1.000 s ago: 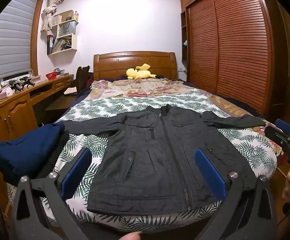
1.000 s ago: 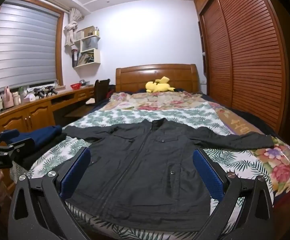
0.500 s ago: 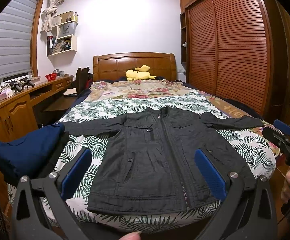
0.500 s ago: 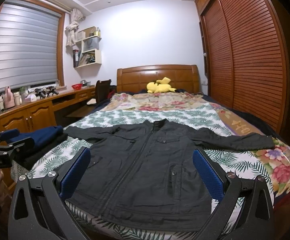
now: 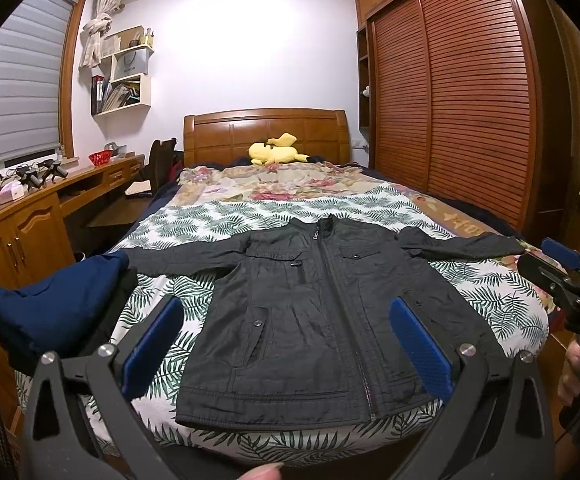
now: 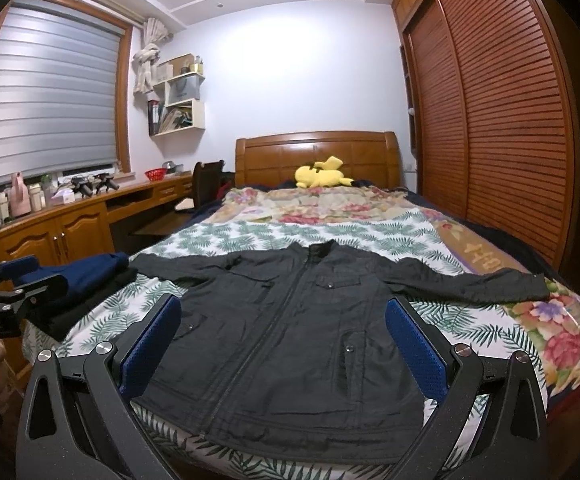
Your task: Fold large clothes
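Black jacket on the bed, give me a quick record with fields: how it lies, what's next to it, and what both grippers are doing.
garment: black jacket, zipped, front up
lay: flat on leaf-print bedspread, sleeves spread out
beside it: navy folded clothes at its left sleeve
left gripper: jaws open, holding nothing
right gripper: jaws open, holding nothing
folding: not yet begun

Both fisheye cameras look from the foot of the bed [image 5: 193, 220] toward its headboard [image 5: 265, 130], low and close to the near edge. The left wrist view sits nearer the bed's left corner, the right wrist view nearer its right corner. Both share the spread black jacket [image 5: 322, 312], and each catches the other gripper at its frame edge.
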{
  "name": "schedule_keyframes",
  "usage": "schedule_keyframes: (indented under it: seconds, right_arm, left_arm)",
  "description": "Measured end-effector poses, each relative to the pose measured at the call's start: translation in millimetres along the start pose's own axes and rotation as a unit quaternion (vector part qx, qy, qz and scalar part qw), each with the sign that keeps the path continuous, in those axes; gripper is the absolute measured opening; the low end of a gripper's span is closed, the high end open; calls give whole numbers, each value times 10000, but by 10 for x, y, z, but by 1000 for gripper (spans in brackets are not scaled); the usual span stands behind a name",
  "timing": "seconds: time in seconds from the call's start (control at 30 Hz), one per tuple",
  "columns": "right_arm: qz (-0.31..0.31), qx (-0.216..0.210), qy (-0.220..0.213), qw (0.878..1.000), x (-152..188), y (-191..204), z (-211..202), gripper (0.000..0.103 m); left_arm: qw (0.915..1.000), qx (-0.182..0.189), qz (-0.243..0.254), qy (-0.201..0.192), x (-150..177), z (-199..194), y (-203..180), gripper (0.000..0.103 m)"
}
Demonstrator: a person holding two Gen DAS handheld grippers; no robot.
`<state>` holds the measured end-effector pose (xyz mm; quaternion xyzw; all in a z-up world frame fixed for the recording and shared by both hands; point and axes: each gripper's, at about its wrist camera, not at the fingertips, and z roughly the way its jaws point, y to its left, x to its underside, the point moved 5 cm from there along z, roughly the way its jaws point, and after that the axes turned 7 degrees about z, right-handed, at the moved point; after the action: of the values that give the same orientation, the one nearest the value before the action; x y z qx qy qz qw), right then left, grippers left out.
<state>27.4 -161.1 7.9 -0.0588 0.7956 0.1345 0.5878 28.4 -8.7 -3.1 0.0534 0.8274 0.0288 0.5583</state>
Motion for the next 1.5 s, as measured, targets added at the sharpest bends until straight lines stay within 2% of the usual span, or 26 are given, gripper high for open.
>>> schedule_keyframes:
  seconds: [1.2,1.5]
  right_arm:
    - [-13,-8,-1,10000,7,64,-31,103]
    - [-46,-61,119,9999,41,135,-24,103]
  left_arm:
    - [10000,7,-7,19,24,6,25,103]
    - [9998,28,-61,199,154,178,92,103]
